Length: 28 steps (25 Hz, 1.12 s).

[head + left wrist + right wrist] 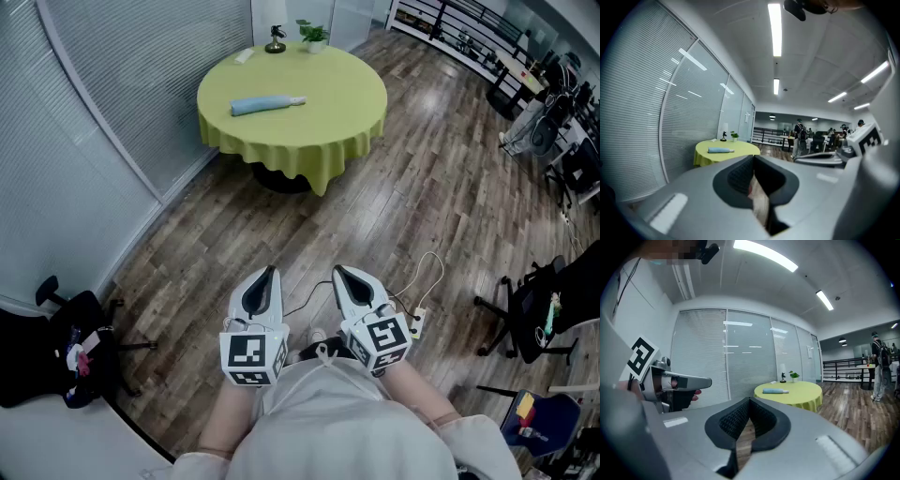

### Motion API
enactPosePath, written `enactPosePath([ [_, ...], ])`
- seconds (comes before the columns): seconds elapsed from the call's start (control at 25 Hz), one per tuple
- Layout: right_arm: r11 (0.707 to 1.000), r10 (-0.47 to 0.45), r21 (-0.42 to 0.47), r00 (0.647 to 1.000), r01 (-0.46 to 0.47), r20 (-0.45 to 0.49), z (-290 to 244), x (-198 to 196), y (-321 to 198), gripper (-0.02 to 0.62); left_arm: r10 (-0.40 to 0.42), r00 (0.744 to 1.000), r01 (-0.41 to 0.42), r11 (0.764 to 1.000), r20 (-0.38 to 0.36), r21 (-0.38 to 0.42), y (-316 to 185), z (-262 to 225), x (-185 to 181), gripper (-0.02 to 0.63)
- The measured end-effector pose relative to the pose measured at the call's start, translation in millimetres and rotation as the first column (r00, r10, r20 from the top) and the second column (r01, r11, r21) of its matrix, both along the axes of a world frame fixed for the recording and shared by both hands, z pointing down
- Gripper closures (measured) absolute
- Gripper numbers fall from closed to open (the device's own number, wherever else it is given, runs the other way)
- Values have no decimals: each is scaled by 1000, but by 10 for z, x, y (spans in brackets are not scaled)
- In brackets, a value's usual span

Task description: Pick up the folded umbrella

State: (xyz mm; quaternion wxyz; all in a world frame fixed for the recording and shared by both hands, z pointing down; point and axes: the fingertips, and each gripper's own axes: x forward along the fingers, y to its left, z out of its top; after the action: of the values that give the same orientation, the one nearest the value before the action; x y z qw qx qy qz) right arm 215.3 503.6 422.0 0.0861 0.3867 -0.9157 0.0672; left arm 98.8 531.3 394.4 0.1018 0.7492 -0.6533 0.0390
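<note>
The folded umbrella (267, 104) is light blue and lies flat on a round table (319, 141) with a yellow-green cloth, far ahead across the wood floor. In the left gripper view the umbrella (720, 150) is small on the table (740, 153); in the right gripper view the umbrella (776, 391) lies on the table (801, 393) too. My left gripper (269, 273) and right gripper (339, 272) are held side by side close to my body, pointing towards the table. Both are shut with nothing in them, seen also at the left gripper (753, 159) and right gripper (749, 401).
A small dark figurine (275, 39), a potted plant (313, 36) and a white item (244, 56) stand at the table's far edge. A curved glass wall with blinds (112, 103) runs along the left. Black office chairs (80, 347) (534, 309) stand at either side. A cable (422, 281) lies on the floor.
</note>
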Motion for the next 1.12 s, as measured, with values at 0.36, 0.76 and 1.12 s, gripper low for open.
enactPosePath([
  [0.36,1000,-6,-10,1000,6,-3,19,-123,24,597,61,998,-61,998,3,18,32,9,20,600],
  [0.76,999,7,-54,1000,-6,23,99,-181,-13,597,38,999,-39,999,-33,-18,-2,139,-84,600],
  [1.12,992,-62,-112,998,65,30,400,-584,-578,596,-31,999,28,996,-30,-87,-495,443,-488,600],
])
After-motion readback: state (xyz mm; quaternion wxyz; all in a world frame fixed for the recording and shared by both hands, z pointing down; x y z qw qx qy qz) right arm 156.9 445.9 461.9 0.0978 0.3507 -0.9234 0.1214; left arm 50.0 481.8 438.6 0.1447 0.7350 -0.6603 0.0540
